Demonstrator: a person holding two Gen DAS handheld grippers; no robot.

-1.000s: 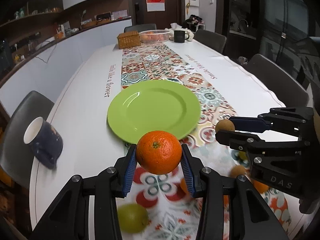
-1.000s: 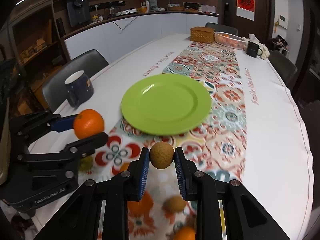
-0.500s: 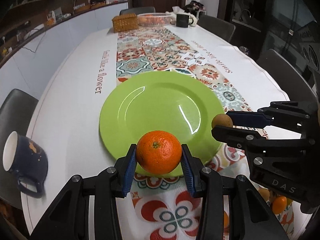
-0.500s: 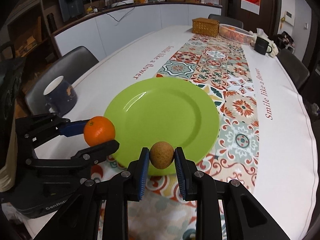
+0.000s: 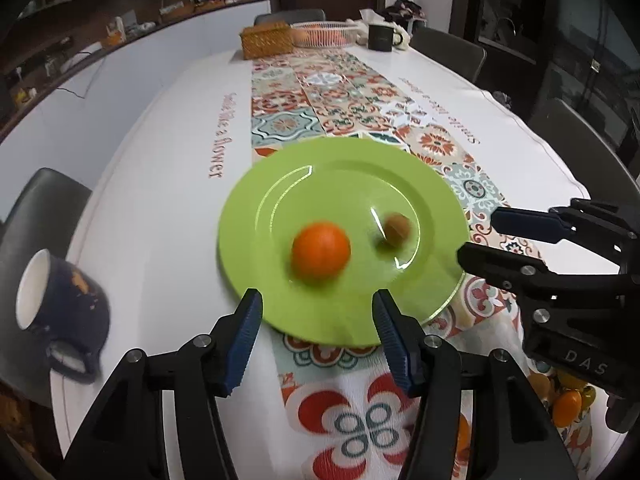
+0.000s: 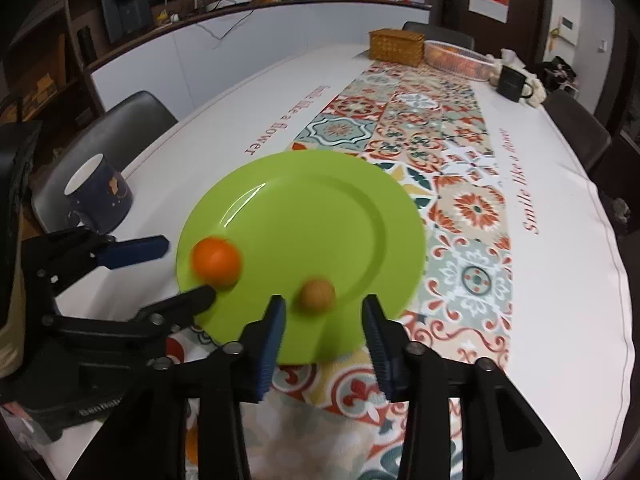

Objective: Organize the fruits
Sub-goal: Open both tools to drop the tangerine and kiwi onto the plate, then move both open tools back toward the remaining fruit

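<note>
An orange (image 5: 320, 251) and a small brown round fruit (image 5: 396, 229) lie on the green plate (image 5: 340, 184), both motion-blurred. My left gripper (image 5: 318, 320) is open and empty at the plate's near edge, just behind the orange. My right gripper (image 6: 323, 322) is open and empty, just behind the brown fruit (image 6: 317, 295). The orange (image 6: 216, 261) shows on the plate's left side (image 6: 320, 208) in the right wrist view, with the left gripper (image 6: 168, 268) beside it. The right gripper (image 5: 486, 236) shows at the plate's right edge in the left wrist view.
A dark blue mug (image 5: 60, 308) stands left of the plate. Small orange and yellow fruits (image 5: 568, 404) lie on the patterned runner near the right gripper. A wicker box (image 5: 266, 42), a wire basket (image 5: 324, 34) and a black mug (image 5: 380, 36) stand at the table's far end.
Both grippers moved forward to the plate and opened. The orange left the left gripper and the brown fruit left the right gripper; both now lie on the plate.
</note>
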